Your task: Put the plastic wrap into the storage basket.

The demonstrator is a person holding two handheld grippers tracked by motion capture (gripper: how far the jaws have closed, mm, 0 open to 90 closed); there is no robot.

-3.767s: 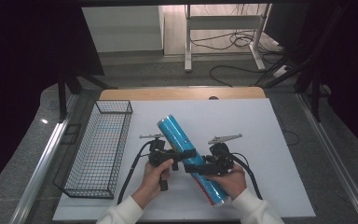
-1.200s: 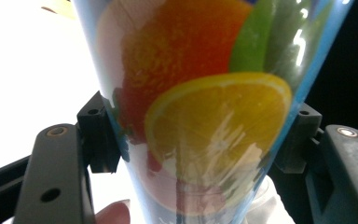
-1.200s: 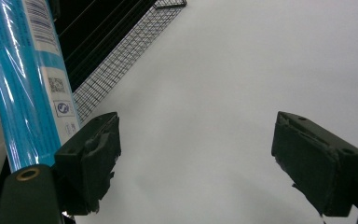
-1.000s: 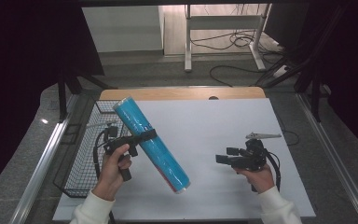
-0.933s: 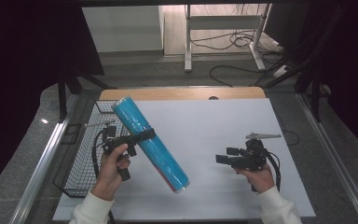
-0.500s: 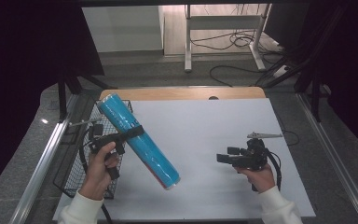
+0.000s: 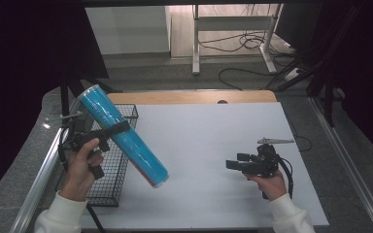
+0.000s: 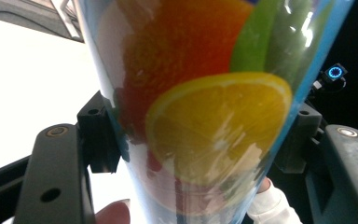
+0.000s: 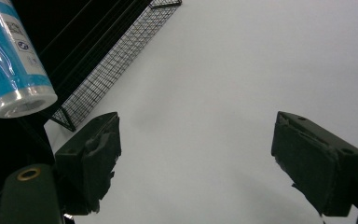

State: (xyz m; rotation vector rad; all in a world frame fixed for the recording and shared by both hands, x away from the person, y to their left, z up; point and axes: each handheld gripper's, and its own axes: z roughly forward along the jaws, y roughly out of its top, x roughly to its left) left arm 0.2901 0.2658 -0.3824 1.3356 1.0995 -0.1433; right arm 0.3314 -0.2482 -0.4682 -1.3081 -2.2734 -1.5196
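High view: left claw (image 7: 110, 132) clamped across the blue tube (image 7: 124, 136), roughly mid-length, both pads pressing its sides. Tube held in the air, tilted: upper end far-left, lower end near-right, hanging over the near-right edge of the wire basket (image 7: 108, 187) and the left part of the white surface (image 7: 204, 145). Left hand (image 7: 80, 167) wraps the claw's handle, white sleeve below it.

Left gripper view: tube (image 8: 205, 107) sits between the two black jaws, touching both; glossy wrap printed with an orange slice, red and green shapes. Tube ends are cut off by the frame. A fingertip shows at the bottom edge, and a white cuff bottom right.

Right claw (image 7: 234, 162) at the near-right of the surface, held low in the right hand (image 7: 269, 182), pointing left. Right gripper view: jaws wide apart, nothing between them, plain white surface (image 9: 223, 93) beyond. Lower end of the tube (image 9: 14, 74) shows top left, with small label print too fine to read; basket (image 9: 116, 60) runs along the surface's edge behind it.

Basket contents hard to make out in the high view; part of it is hidden by the tube and left hand. Dark surroundings left and right give no detail.
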